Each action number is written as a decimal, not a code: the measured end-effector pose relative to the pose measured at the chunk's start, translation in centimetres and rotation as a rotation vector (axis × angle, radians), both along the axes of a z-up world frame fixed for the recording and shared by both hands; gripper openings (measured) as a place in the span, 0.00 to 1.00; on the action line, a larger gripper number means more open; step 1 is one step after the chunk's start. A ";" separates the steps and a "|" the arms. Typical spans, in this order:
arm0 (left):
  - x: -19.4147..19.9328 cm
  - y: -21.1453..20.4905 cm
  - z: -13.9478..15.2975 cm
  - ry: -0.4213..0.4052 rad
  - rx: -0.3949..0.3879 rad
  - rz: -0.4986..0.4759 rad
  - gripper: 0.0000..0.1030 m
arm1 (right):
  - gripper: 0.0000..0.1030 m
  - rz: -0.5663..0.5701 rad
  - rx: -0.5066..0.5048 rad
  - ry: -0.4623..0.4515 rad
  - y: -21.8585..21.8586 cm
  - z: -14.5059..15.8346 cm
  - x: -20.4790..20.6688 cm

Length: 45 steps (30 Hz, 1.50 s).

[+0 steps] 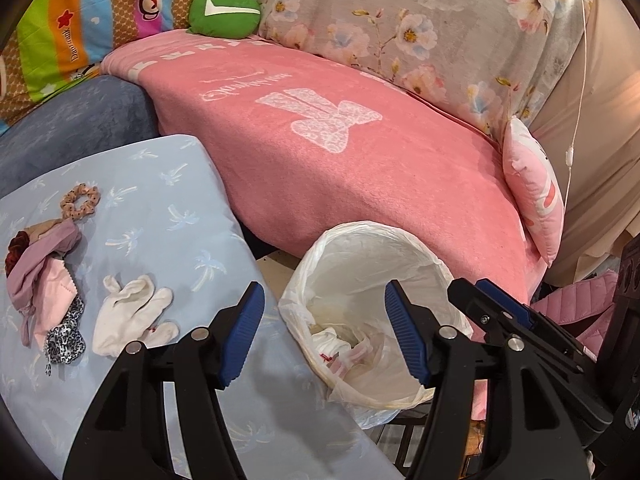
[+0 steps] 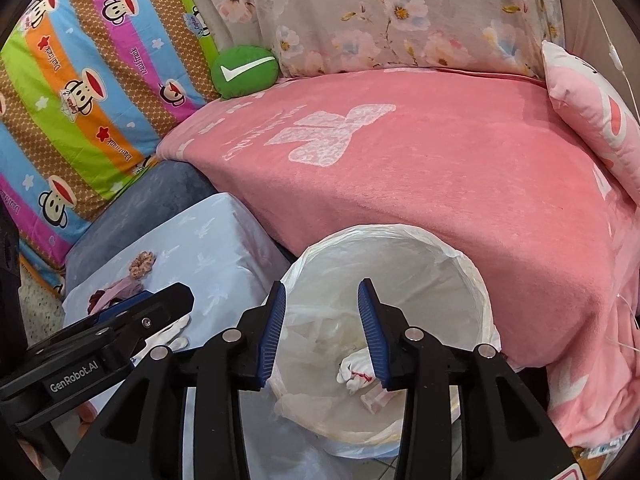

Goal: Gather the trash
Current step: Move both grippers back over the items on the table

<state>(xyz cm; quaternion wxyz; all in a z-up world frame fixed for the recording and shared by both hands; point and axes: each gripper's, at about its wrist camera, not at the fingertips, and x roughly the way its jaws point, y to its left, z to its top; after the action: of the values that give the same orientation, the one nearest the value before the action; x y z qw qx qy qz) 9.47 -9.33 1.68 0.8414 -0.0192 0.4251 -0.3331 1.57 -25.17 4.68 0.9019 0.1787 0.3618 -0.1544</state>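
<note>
A bin lined with a white plastic bag (image 1: pixel 360 264) (image 2: pixel 420 264) stands between the light blue surface and the pink bed. A crumpled white glove with red marks (image 1: pixel 334 342) (image 2: pixel 354 370) lies inside it. My left gripper (image 1: pixel 324 332) is open and empty, over the bin's left rim. My right gripper (image 2: pixel 322 328) is open and empty above the bin; it shows in the left wrist view (image 1: pixel 500 312). A white glove (image 1: pixel 132 314) lies on the blue surface (image 1: pixel 180 208) left of my left gripper, partly hidden in the right wrist view (image 2: pixel 176 336).
A pile of pink and purple cloth (image 1: pixel 40 276), a leopard scrunchie (image 1: pixel 64 340) and a tan scrunchie (image 1: pixel 80 200) lie on the blue surface. A pink blanket (image 1: pixel 340 140), green round cushion (image 1: pixel 224 10), pink pillow (image 1: pixel 532 188) and striped cartoon bedding (image 2: pixel 80 92) lie behind.
</note>
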 end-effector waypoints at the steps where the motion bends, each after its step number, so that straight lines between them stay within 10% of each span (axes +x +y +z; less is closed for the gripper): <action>1: 0.1 0.2 0.0 0.001 -0.001 0.005 0.58 | 0.39 0.004 -0.002 0.000 0.3 0.1 0.1; 45: 3.7 17.8 -2.9 0.065 -0.024 0.349 0.74 | 0.51 0.278 -0.052 0.055 16.4 -0.4 5.7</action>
<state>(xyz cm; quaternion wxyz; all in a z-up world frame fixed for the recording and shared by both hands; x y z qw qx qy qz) 13.21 8.45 -1.18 0.8720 -0.1136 0.4381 -0.1864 7.28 -8.78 4.31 0.9086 0.0989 0.4036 -0.0423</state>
